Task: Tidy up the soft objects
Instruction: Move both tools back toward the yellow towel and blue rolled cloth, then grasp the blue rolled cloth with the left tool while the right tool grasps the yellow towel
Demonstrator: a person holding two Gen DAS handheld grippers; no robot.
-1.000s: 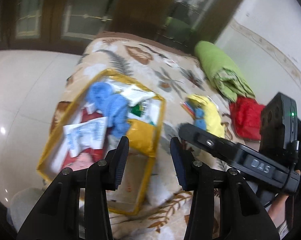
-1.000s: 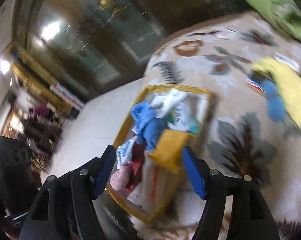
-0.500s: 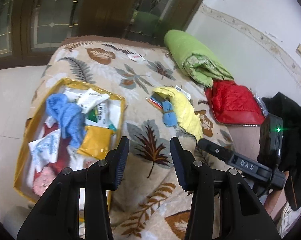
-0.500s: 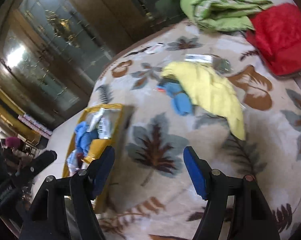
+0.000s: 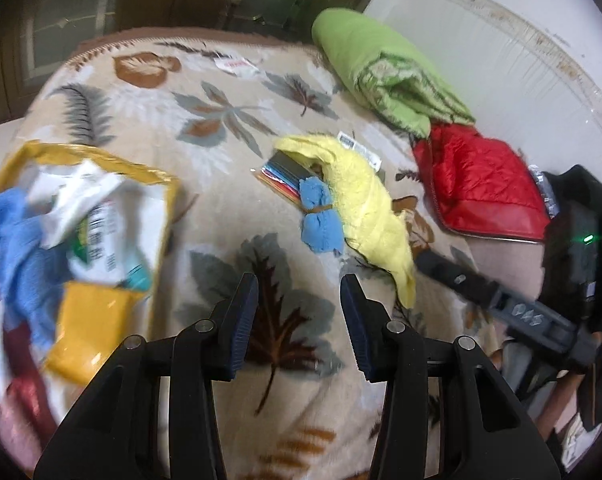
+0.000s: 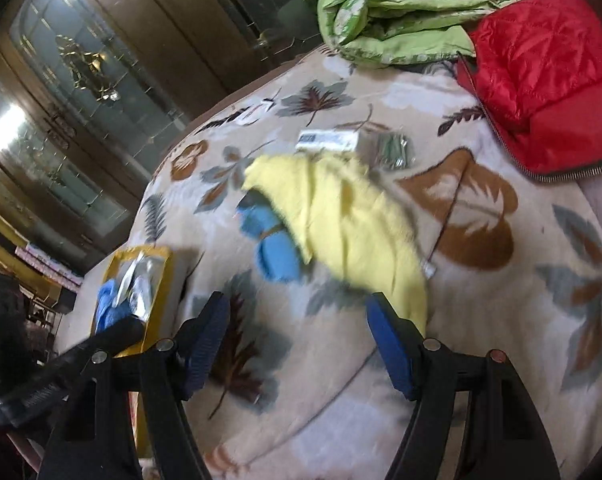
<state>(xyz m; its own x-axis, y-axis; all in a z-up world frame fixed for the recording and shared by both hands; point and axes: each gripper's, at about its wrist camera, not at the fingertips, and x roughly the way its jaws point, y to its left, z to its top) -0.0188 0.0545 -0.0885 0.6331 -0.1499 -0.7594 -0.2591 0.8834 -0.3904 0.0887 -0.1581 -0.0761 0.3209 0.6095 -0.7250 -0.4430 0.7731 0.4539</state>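
Note:
A yellow towel [image 5: 361,200] lies crumpled in the middle of the leaf-patterned blanket [image 5: 229,120]; it also shows in the right wrist view [image 6: 341,216]. A tied blue cloth bundle [image 5: 320,220] lies against its left side, also seen from the right wrist [image 6: 273,244]. A yellow-edged clear bag [image 5: 41,184] with cloths and packets lies at the left. My left gripper [image 5: 299,320] is open and empty, short of the bundle. My right gripper [image 6: 297,344] is open and empty, just before the towel's near end.
A folded green quilt [image 5: 381,68] and a red padded jacket [image 5: 477,184] lie at the back right. A coloured packet [image 5: 281,178] pokes out under the towel. Small packets [image 6: 329,140] lie beyond it. The right gripper's body [image 5: 501,304] crosses the left wrist view's lower right.
Both grippers swung away from the yellow bag to the right, toward the yellow towel and blue bundle, and drew closer to them. Both stayed open and empty.

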